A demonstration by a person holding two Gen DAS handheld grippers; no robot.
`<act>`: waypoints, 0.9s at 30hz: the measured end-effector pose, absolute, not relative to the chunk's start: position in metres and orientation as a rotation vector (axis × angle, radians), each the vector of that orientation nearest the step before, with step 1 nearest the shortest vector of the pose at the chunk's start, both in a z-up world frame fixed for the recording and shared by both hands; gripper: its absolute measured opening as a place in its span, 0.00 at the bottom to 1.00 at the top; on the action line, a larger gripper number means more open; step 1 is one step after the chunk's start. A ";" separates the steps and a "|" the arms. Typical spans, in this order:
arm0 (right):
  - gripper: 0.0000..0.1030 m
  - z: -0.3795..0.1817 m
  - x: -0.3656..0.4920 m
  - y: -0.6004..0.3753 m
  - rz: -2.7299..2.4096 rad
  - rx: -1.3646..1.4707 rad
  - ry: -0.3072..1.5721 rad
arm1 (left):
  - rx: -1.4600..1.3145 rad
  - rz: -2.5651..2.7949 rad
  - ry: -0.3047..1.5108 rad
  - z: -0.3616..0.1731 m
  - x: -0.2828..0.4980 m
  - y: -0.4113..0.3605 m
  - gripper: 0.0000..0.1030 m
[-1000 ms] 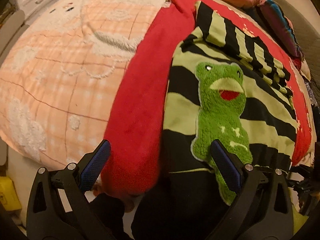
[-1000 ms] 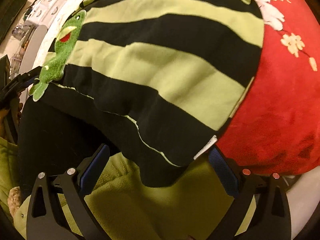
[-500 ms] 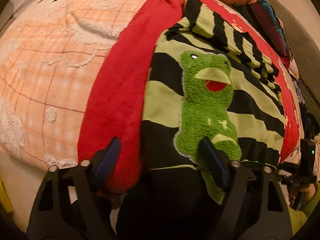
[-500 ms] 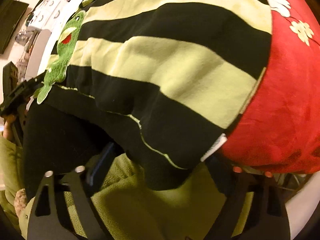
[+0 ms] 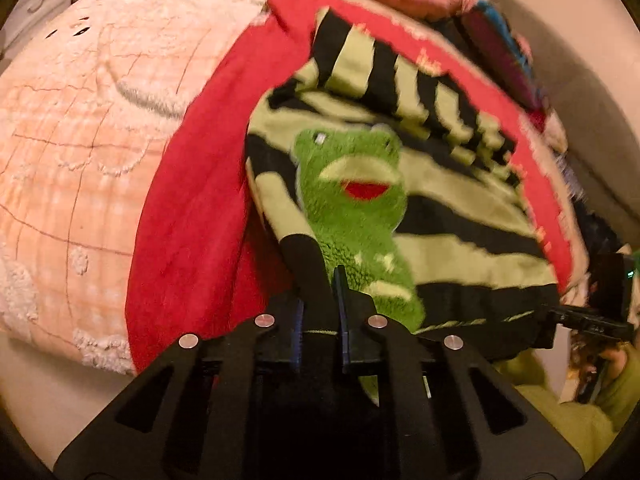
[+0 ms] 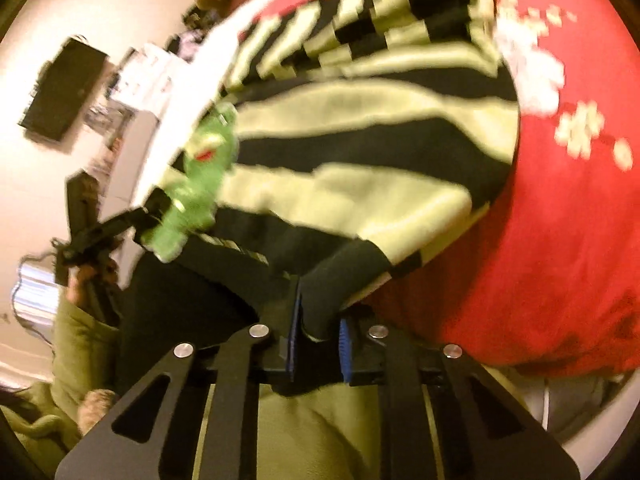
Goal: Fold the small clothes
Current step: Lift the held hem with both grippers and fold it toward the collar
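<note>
A small black and pale-green striped sweater (image 5: 460, 216) with a fluffy green frog patch (image 5: 352, 184) lies on a red blanket (image 5: 192, 216). My left gripper (image 5: 320, 304) is closing its jaws on the black hem just left of the frog, and the cloth is pinched between the pads. In the right wrist view the sweater (image 6: 360, 184) rises from the bed. There my right gripper (image 6: 320, 332) is closing on the hem's other black corner, with cloth bunched between its blue pads (image 6: 345, 344). The left gripper (image 6: 120, 220) shows beside the frog (image 6: 200, 184).
A peach quilted blanket (image 5: 72, 140) covers the bed left of the red one. Folded bright clothes (image 5: 504, 52) lie at the far right. The red blanket carries pale flowers (image 6: 576, 132). A person's olive-green garment (image 6: 320, 432) fills the near foreground. A white dresser (image 6: 144, 72) stands behind.
Both grippers went from wide open around the sweater's hem to shut on it. Both have lifted, and the hem is pulled up off the bed edge.
</note>
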State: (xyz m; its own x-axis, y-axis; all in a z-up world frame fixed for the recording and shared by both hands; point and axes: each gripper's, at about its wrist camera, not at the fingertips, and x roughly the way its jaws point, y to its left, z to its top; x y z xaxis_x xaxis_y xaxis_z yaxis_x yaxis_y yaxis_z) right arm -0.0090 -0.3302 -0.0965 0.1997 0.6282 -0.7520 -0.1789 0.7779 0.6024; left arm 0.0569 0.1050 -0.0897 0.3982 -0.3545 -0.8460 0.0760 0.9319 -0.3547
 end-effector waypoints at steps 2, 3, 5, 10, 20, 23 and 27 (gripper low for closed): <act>0.13 -0.087 0.003 -0.324 0.599 0.462 1.205 | -0.318 -0.305 1.093 -0.079 0.059 0.107 0.06; 0.13 -0.079 0.009 -0.329 0.604 0.479 1.173 | -0.336 -0.318 1.077 -0.074 0.061 0.106 0.06; 0.13 -0.067 0.018 -0.340 0.615 0.500 1.118 | -0.389 -0.345 1.042 -0.066 0.070 0.106 0.06; 0.13 -0.036 0.053 -0.358 0.594 0.511 0.972 | -0.437 -0.350 0.987 -0.049 0.102 0.099 0.06; 0.12 -0.050 0.132 -0.392 0.463 0.623 0.903 | -0.555 -0.307 0.946 -0.043 0.195 0.081 0.06; 0.12 -0.061 0.155 -0.396 0.419 0.637 0.914 | -0.570 -0.259 0.945 -0.049 0.218 0.076 0.06; 0.12 -0.077 0.176 -0.402 0.366 0.667 0.933 | -0.634 -0.219 0.956 -0.067 0.243 0.068 0.06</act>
State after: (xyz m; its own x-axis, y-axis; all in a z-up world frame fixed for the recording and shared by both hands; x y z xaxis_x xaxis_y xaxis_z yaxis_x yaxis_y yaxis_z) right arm 0.1756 -0.4023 -0.0773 0.5553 0.5591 -0.6157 -0.0086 0.7441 0.6680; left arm 0.2430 0.0676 -0.0671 0.5713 -0.4422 -0.6915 -0.0978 0.7998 -0.5923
